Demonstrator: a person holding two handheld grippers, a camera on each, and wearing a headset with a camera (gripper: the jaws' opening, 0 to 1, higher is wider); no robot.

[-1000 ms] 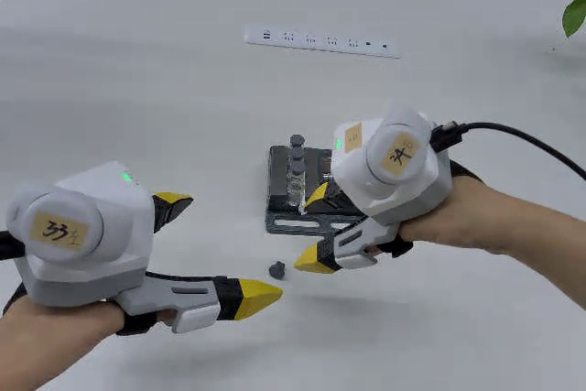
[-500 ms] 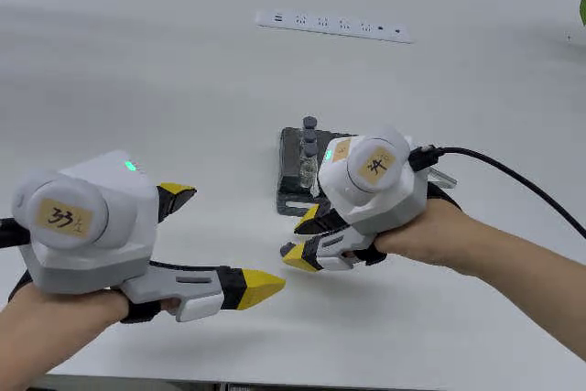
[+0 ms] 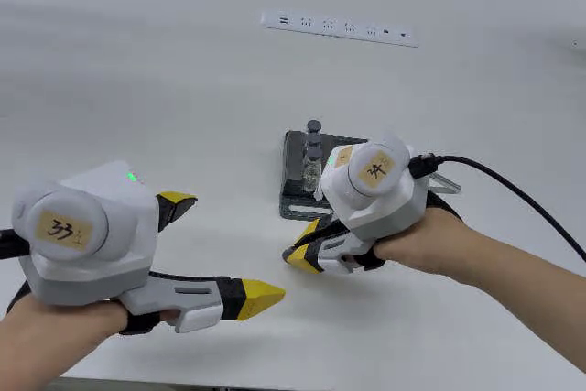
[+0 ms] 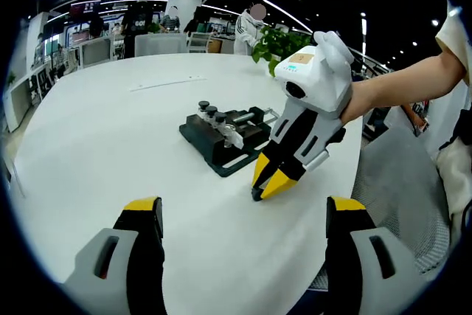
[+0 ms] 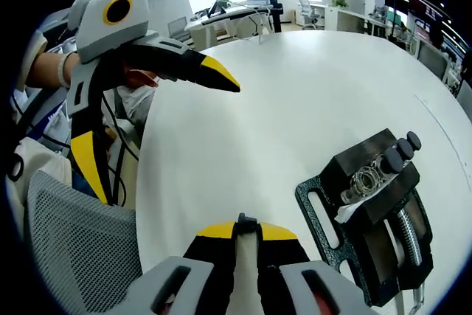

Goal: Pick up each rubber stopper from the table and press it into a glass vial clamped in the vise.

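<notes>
You are at the pick-up step. Your right gripper (image 4: 267, 184) stands tip-down on the table (image 4: 110, 145) just in front of the vise (image 5: 369, 212), its jaws clenched on a rubber stopper (image 5: 246, 222). Your left gripper (image 3: 229, 246) waits well apart, jaws spread wide and empty. Next, I think, you must lift the stopper, carry it over an open glass vial (image 5: 363, 180) and keep it upright before pressing. One second ago the stopper lay free on the table between the open right jaws.

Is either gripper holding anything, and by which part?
The right gripper pinches a rubber stopper between its jaw tips, by the sides; the left gripper holds nothing.
</notes>
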